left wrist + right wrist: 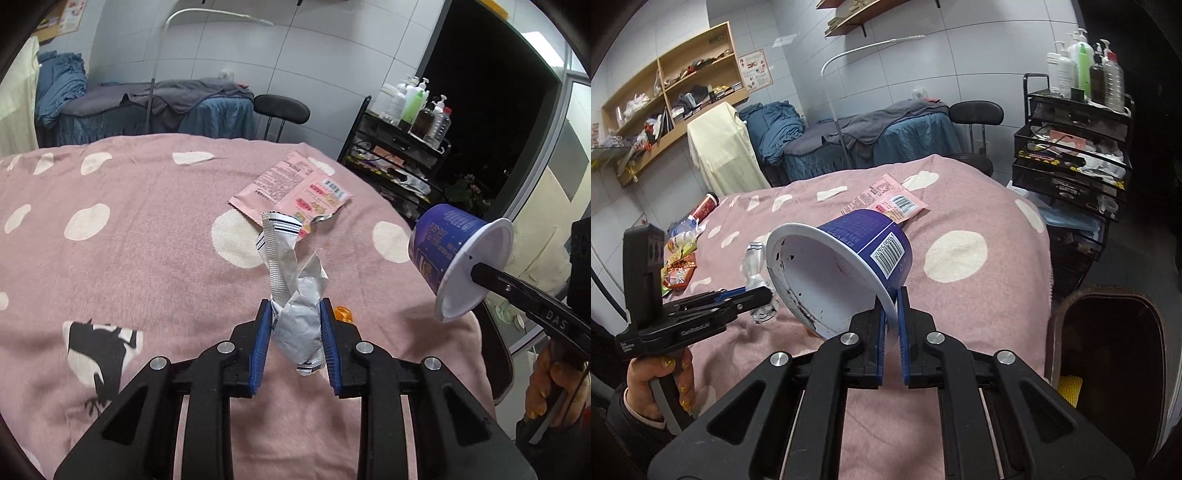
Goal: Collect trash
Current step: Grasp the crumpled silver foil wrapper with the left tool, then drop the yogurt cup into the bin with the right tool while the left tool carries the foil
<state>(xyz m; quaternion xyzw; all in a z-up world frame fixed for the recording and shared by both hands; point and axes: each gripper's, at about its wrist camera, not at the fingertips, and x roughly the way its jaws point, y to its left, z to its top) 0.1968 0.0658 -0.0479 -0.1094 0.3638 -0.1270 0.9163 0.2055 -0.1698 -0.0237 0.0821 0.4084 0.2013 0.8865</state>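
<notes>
Both tongs loaded; bin low on the right

Left tongs (295, 314) pinch the crumpled silver wrapper (295, 295) above the pink bed (147, 258); right tongs (891, 295) clamp the blue cup (849, 254) by its rim, nearer the dark bin (1108, 332).

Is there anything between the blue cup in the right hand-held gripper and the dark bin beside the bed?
Nothing visible. The blue cup hangs above the pink blanket, and the way to the bin at the bed's right looks open.
</notes>
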